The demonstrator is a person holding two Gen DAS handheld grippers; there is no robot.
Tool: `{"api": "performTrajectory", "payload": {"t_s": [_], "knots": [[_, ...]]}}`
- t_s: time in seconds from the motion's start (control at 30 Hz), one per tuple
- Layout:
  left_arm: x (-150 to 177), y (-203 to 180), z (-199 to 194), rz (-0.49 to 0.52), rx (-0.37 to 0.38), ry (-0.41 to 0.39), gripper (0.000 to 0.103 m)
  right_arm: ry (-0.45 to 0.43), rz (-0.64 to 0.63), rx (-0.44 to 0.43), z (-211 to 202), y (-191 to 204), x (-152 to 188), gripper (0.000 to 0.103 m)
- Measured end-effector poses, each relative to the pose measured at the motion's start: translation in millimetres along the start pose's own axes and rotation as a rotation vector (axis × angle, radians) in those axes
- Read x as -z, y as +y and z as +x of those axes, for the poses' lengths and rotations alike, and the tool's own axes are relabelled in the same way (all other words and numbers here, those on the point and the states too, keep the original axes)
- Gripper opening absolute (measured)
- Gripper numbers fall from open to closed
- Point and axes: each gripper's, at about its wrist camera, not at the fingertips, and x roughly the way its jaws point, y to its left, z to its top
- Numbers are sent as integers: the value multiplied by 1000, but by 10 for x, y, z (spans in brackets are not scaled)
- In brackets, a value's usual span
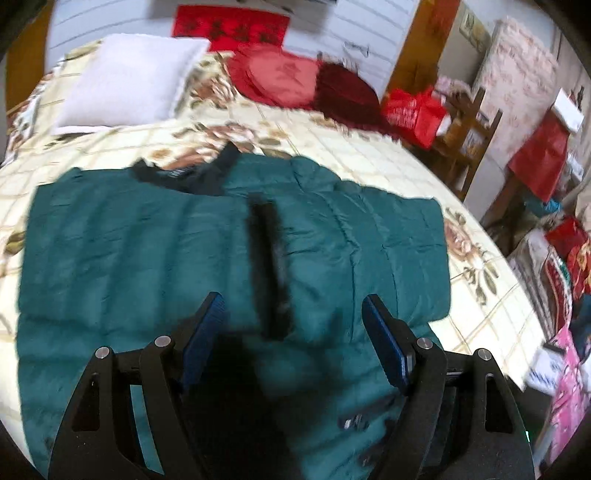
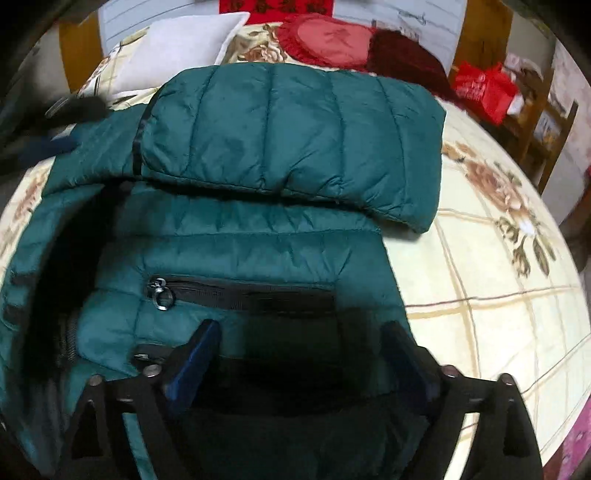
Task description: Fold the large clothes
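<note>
Teal quilted puffer jacket [image 1: 147, 251]: lies spread on the floral bedspread [image 1: 369, 155], one sleeve [image 2: 295, 136] folded across.
Handling: probably light, soft, slippery; best gripped at hem or seams.
Left tongs [image 1: 295, 332]: released, empty.
Right tongs [image 2: 299, 354]: released, empty.
Writing: red banner [image 1: 232, 26], unreadable.

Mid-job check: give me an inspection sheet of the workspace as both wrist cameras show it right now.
Surface: bed with a floral cover, bare at the right.
Job's things: green puffer jacket spread on the bed; one sleeve folded across the body; pocket zipper shut.
Clutter: white pillow, red cushion, dark red cushion at the head.
Grippers: left gripper open above the jacket; right gripper open over the pocket area.
Cables: nothing seen.
Surroundings: red bag, wooden chair, piled goods at right.
</note>
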Motion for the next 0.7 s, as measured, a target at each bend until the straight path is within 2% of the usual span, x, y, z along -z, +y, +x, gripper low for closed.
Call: {"api": "performTrajectory", "payload": {"t_s": [0.13,0.17,0.2,0.23,0.37,0.53,0.6,0.7], "knots": [[-109,-63,357,16,-58,42,75,15,50,-58,59,-143,-1,101],[-108,-57,377,10,-47,33,64,15,50,-61,65,-151,-8,101],[-98,-50,387,1,-6,28,25,13,48,-62,68,-150,-21,102],[-90,-55,418,-11,27,54,9,10,47,-61,70,-156,-22,102],[-37,-210,200,31,32,-8,7,4,45,-55,75,-153,-21,103],[-159,-12,-548,0,76,-151,6,6,52,-41,79,-124,-36,103],[-220,246,-876,-27,40,-215,6,7,54,-36,88,-116,-38,103],[-275,736,-1162,-79,-56,-253,6,5,57,-36,78,-95,-23,103]]}}
